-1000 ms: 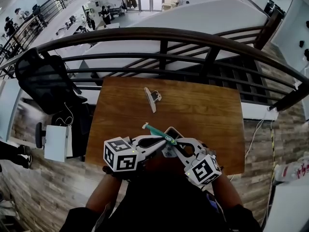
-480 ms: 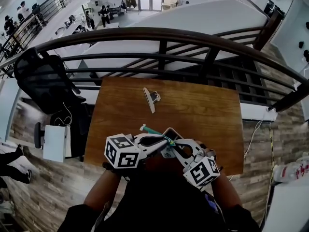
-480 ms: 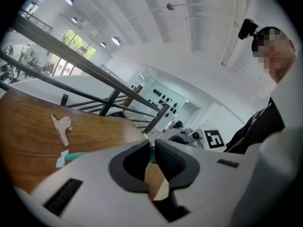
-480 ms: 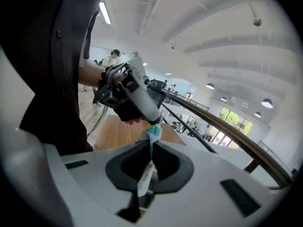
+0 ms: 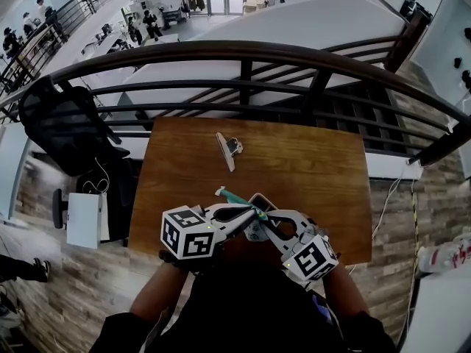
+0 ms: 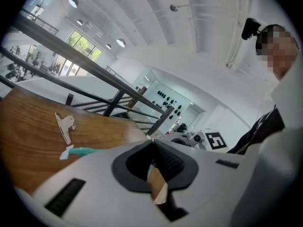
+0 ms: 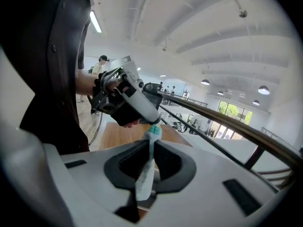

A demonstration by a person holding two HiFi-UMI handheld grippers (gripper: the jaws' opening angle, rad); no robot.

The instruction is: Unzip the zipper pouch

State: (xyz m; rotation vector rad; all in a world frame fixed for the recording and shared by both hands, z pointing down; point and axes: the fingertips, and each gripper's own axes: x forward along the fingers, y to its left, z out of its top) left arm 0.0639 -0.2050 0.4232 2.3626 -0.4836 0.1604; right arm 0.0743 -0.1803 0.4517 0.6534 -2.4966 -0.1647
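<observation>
The zipper pouch (image 5: 259,200) is clear with a teal zipper strip (image 5: 235,198). It hangs between both grippers just above the table's near edge. My left gripper (image 5: 253,213) comes in from the left, shut on a thin clear part of the pouch (image 6: 157,186). The teal strip (image 6: 87,150) trails off to that gripper's left. My right gripper (image 5: 260,226) comes in from the right. Its jaws have just been opening slightly, but the pads still pinch the pouch's whitish edge (image 7: 146,176), whose teal end (image 7: 153,132) sticks up past them. My left gripper (image 7: 128,100) is close ahead in the right gripper view.
A metal binder clip (image 5: 229,150) lies at the far middle of the wooden table (image 5: 316,168). A dark curved railing (image 5: 243,50) runs just behind the table, with a drop beyond it. A black chair with a bag (image 5: 62,123) stands to the left.
Both grippers and the pouch stay in nearly the same place by the near edge. Only the head camera's framing shifts a little.
</observation>
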